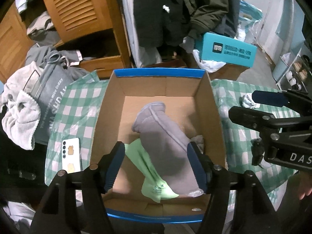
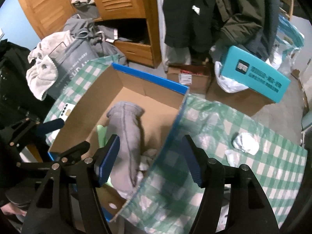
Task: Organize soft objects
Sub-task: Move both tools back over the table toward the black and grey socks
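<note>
A soft grey fleece mitten (image 1: pixel 161 134), stitched along a raised seam, is lying slack inside the open corrugated cardboard box (image 1: pixel 109 105) with blue-edged flaps, draped over a thin pale-green garment (image 1: pixel 150 175). The left gripper (image 1: pixel 156 165) is hovering over the box, its ribbed navy pads standing wide with nothing pressed between them. The right gripper (image 2: pixel 150 159) is straddling the box's near wall, jaws likewise spread and empty. A crumpled white sock (image 2: pixel 245 142) is sitting on the glossy green-checked tablecloth (image 2: pixel 263 167), well apart from the box.
</note>
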The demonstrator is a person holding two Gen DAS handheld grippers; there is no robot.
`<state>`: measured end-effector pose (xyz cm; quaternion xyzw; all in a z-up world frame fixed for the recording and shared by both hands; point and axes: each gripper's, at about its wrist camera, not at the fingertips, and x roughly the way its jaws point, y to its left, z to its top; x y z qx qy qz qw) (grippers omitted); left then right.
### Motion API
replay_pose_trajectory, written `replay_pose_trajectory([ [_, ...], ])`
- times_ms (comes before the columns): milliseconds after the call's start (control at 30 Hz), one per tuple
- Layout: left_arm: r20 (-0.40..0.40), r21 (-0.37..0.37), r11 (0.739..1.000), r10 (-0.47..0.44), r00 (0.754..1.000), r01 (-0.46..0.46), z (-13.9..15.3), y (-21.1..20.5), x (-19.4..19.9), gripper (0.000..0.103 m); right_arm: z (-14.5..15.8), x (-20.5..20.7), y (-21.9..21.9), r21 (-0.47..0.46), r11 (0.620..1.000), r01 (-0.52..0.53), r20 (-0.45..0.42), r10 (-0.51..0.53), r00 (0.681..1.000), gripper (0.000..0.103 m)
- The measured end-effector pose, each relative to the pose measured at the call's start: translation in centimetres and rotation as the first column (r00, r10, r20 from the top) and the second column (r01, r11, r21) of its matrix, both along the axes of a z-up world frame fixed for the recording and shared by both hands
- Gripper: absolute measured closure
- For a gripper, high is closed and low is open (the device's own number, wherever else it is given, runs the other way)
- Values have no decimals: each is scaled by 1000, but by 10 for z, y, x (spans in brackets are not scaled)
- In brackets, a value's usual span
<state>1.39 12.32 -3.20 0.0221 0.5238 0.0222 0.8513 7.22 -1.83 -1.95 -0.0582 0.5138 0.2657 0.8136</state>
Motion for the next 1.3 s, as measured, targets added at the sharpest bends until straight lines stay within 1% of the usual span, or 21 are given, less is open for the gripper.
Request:
replay_pose_trajectory([
  [100, -1, 13, 1000, -12, 1000, 12, 0, -9, 1, 33, -3, -1, -11, -4, 1000, 12, -11, -12, 1000, 38],
  [333, -29, -9, 999, -47, 998, 47, -3, -29, 5, 32, -7, -4, -39, -16, 999, 46, -4, -46, 999, 37],
  [500, -28, 5, 996, -93, 995, 93, -2, -50, 5, 32, -9, -4, -59, -13, 997, 76, -5, -76, 997, 37],
  [600, -33, 10, 993, -117, 993, 117, -3, -62, 5, 29, -9, -5, -72, -3, 995, 96, -13, -96, 995, 37],
  [833, -59, 20, 987, -155, 986, 156, -9, -84, 6, 29, -11, -7, -104, 7, 990, 140, -26, -139, 990, 37],
  [900, -69, 16, 987, -161, 985, 163, -11, -89, 8, 29, -12, -8, -114, 6, 988, 156, -32, -156, 987, 37],
  [1067, -100, -19, 983, -181, 978, 180, -19, -103, 10, 29, -17, -11, -133, 1, 984, 177, -36, -177, 984, 37],
  [1300, -123, -21, 977, -214, 969, 213, -24, -128, 12, 29, -28, -11, -165, -17, 975, 223, -59, -224, 973, 37],
])
